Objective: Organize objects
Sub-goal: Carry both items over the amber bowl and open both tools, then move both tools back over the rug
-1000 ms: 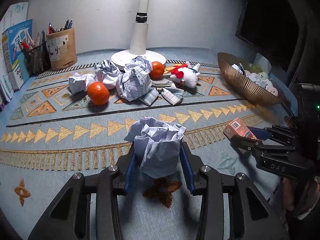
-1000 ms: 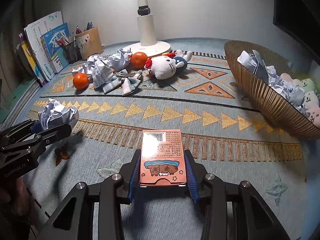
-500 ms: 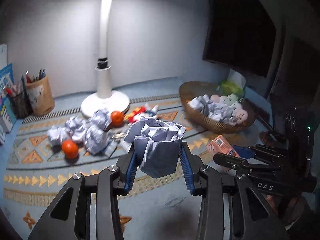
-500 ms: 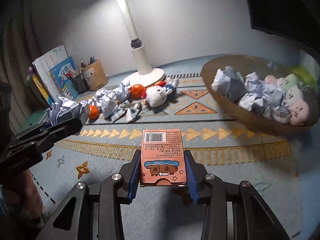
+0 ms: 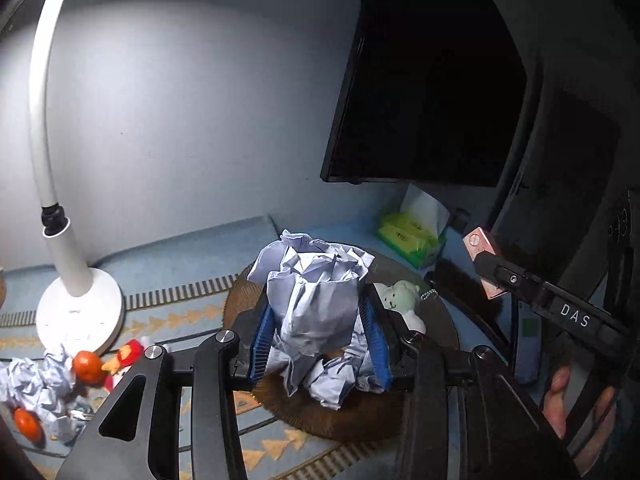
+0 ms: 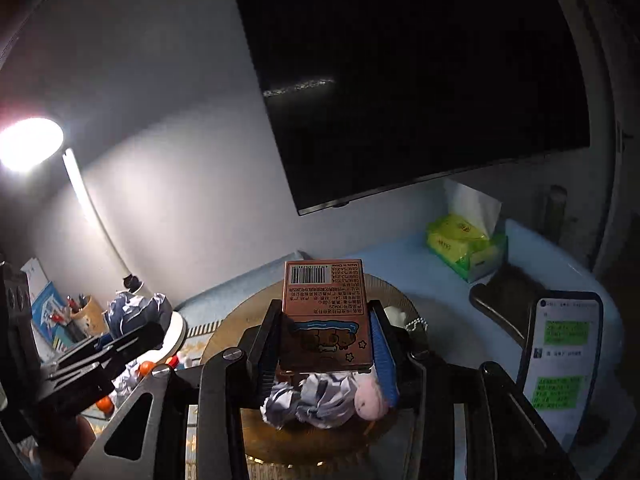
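My left gripper (image 5: 318, 312) is shut on a crumpled paper ball (image 5: 314, 292) and holds it above the brown woven basket (image 5: 344, 420). The basket holds more paper balls (image 5: 332, 380) and a pale green plush (image 5: 400, 298). My right gripper (image 6: 326, 332) is shut on a small orange box (image 6: 324, 312) with a barcode, held above the same basket (image 6: 304, 444), over paper balls (image 6: 312, 398) and a pink plush (image 6: 370, 398). The right gripper with the box also shows at the right of the left wrist view (image 5: 486, 268). The left gripper shows at the left of the right wrist view (image 6: 136, 332).
A white desk lamp (image 5: 76, 308) stands left of the basket. Oranges (image 5: 86, 366), crumpled papers (image 5: 36, 392) and a plush toy lie on the patterned mat at the far left. A green tissue pack (image 6: 464, 248), a lit phone (image 6: 560, 356) and a dark monitor (image 6: 420, 80) are behind and right.
Both grippers have risen and moved right from the mat to above the basket, each still holding its object. The views now tilt up toward the wall and monitor.
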`<state>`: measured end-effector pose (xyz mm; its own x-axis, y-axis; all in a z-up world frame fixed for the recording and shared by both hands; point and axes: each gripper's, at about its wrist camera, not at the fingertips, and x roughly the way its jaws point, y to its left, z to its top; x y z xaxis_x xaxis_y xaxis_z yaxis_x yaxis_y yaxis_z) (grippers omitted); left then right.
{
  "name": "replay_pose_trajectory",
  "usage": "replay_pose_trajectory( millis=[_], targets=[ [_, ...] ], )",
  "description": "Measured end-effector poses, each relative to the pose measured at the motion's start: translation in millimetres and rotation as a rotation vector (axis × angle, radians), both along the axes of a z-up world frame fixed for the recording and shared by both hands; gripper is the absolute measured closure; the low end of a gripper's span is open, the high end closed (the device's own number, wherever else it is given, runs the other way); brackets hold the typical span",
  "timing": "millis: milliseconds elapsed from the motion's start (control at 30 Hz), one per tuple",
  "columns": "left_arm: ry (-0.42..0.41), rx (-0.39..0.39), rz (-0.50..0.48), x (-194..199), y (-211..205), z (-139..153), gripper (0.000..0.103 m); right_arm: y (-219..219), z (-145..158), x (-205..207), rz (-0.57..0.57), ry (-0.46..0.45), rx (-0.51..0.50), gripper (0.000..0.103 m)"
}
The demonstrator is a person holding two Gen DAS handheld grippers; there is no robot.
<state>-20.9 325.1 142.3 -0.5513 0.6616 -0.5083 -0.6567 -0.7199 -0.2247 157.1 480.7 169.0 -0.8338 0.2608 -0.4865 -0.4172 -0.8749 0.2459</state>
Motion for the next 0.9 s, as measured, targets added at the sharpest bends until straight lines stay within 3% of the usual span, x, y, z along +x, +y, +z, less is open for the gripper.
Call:
replay_pose_trajectory(
  millis=[67,133,167,300,333,433,500,567,667,700,733,767,833,900],
  targets=[
    [-0.02,-0.01,-0.009,-9.1,11.1,-7.6,0.06,2.5,-3.6,-16.7,0.018,-0.015,-0.011,0.063],
    [-0.068,-0.037,0.001,-18.2,17.8,-16.5,0.031,5.6,-9.6,-35.1,0.031,-0.06,-0.018,0.059],
    [-0.089,-0.043,0.015,-20.8,17.0,-20.0,0.027,6.2,-12.9,-43.2,0.04,-0.081,-0.022,0.059],
    [-0.162,-0.027,0.015,-20.9,-9.0,-31.2,0.027,2.6,-23.5,-42.6,0.044,-0.112,-0.036,0.058],
    [-0.169,-0.022,0.026,-18.1,-21.0,-31.4,0.027,0.5,-25.4,-38.4,0.054,-0.11,-0.046,0.053],
    [-0.148,-0.004,0.067,1.8,-63.3,-28.5,0.027,-8.6,-28.6,-25.6,0.085,-0.106,-0.071,0.052],
    [-0.108,-0.062,0.176,17.2,-95.9,-25.3,0.027,-25.8,-27.0,-16.4,0.122,-0.1,-0.074,0.052],
    [-0.102,-0.151,0.346,26.4,-134.4,-27.7,0.027,-53.7,-22.5,-9.5,0.174,-0.097,-0.059,0.05],
    [-0.146,-0.115,0.491,42.3,-210.4,-39.1,0.024,-103.3,-21.8,-0.8,0.291,-0.058,-0.046,0.031],
    [-0.16,-0.115,0.55,46.7,-233.6,-45.7,0.018,-119.1,-25.2,0.3,0.333,-0.042,-0.05,0.02],
    [-0.174,-0.126,0.612,50.3,-256.7,-53.9,0.01,-134.6,-31.6,0.6,0.362,-0.037,-0.055,0.006],
    [-0.19,-0.16,0.679,52.9,-276.7,-63.2,0.005,-150.7,-40.9,-1.1,0.382,-0.049,-0.06,0.001],
    [-0.199,-0.235,0.768,52.2,-310.2,-82.3,0.003,-182.6,-65.7,-13.0,0.436,-0.111,-0.079,0.0],
    [-0.223,-0.244,0.788,49.3,-335.0,-100.2,0.003,-208.1,-94.8,-28.1,0.469,-0.181,-0.089,0.0]
  ],
)
